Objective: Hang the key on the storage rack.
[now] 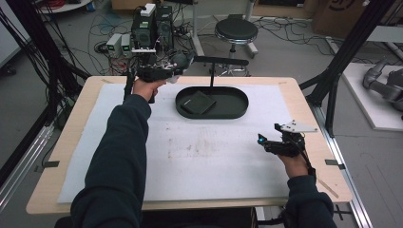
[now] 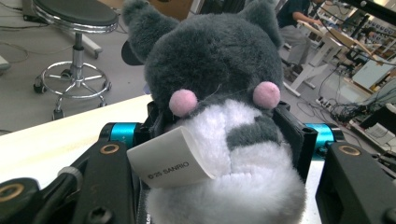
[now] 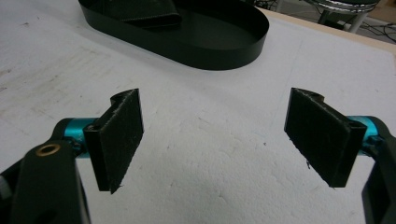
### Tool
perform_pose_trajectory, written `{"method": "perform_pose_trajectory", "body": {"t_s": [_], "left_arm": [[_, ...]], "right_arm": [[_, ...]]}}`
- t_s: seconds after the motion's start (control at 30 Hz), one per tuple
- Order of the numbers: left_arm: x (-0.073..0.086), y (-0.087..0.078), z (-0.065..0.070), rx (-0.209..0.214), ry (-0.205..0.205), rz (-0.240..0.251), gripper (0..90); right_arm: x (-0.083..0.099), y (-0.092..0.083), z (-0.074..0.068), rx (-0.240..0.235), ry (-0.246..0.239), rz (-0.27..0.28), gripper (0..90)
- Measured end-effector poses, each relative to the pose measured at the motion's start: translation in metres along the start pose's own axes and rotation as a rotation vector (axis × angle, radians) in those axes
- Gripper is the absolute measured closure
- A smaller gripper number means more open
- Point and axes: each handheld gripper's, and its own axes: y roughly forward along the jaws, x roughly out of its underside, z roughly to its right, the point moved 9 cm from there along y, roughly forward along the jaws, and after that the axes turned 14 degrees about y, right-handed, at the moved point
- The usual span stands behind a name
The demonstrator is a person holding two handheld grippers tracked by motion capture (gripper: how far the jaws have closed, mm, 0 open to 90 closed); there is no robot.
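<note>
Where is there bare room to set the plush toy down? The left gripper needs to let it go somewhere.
The white mat lies bare between the black oval tray and the right gripper. The tray's right half is free; its left half holds a dark flat pouch. The left gripper holds the plush toy at the far edge.

The high view looks forward and down over the whole bench (image 1: 304, 99) from the person's side. The left claw (image 2: 219, 140) camera sits very near a grey plush toy (image 2: 219, 93), facing past the bench's far edge. The right claw (image 3: 215, 135) camera looks low across the white mat (image 3: 224, 154) toward the black oval tray (image 3: 233, 42), which the high view shares (image 1: 237, 107).
</note>
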Motion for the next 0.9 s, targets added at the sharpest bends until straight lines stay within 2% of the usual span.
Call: {"method": "perform_pose_trajectory", "body": {"t_s": [0.23, 0.4, 0.63, 0.77, 0.83, 0.9], "left_arm": [[-0.008, -0.002, -0.002, 0.006, -0.042, 0.06, 44.8], [-0.008, -0.001, 0.004, 0.034, -0.041, 0.047, 44.8], [-0.009, -0.004, 0.021, 0.106, -0.038, 0.021, 44.7], [-0.012, -0.008, 0.029, 0.143, -0.037, 0.028, 44.7], [-0.012, -0.01, 0.034, 0.177, -0.042, 0.029, 44.7], [-0.01, -0.011, 0.035, 0.179, -0.037, 0.014, 44.7]], "right_arm": [[0.0, 0.001, 0.0, -0.001, -0.003, -0.004, 19.9], [0.0, 0.001, 0.0, -0.001, -0.003, -0.004, 19.9], [0.0, 0.001, 0.0, -0.002, -0.001, -0.002, 19.9], [0.0, 0.0, 0.0, 0.0, -0.003, -0.002, 19.9], [0.0, 0.0, 0.0, 0.0, -0.002, -0.002, 19.9], [0.0, 0.0, 0.0, 0.0, -0.005, -0.002, 19.9]]}}
